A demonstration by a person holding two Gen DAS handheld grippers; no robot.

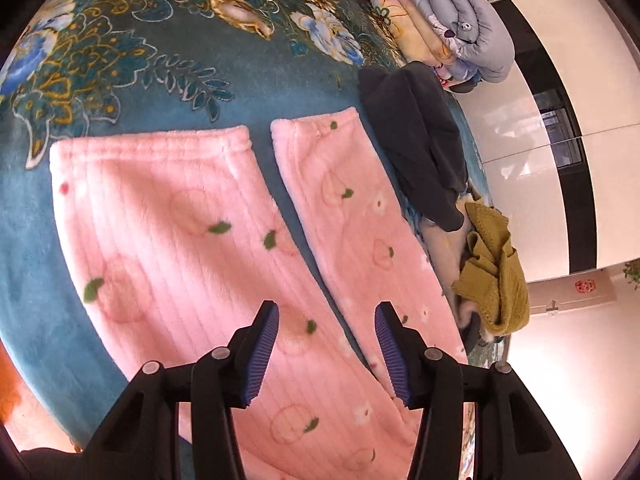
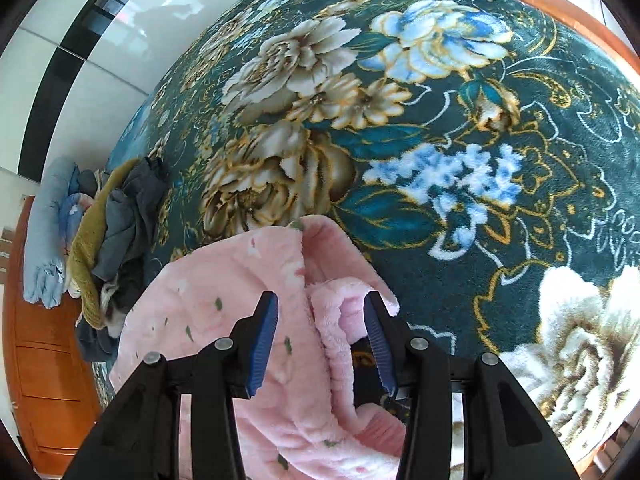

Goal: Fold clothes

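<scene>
Pink fleece trousers (image 1: 192,240) with green leaf spots lie flat on the teal floral blanket (image 1: 132,72), both legs spread apart toward the far side. My left gripper (image 1: 327,354) is open and empty, hovering above the gap between the two legs. In the right wrist view the trousers' waist end (image 2: 256,280) is rumpled, with the fluffy inside (image 2: 340,320) turned out. My right gripper (image 2: 322,344) is open just above that bunched cloth, holding nothing.
A heap of dark grey (image 1: 416,140) and mustard knit clothes (image 1: 496,272) lies at the bed's right side, also in the right wrist view (image 2: 116,216). Folded quilts (image 1: 452,20) are stacked beyond. White glossy wardrobe doors (image 1: 532,128) and a wooden cabinet (image 2: 44,380) flank the bed.
</scene>
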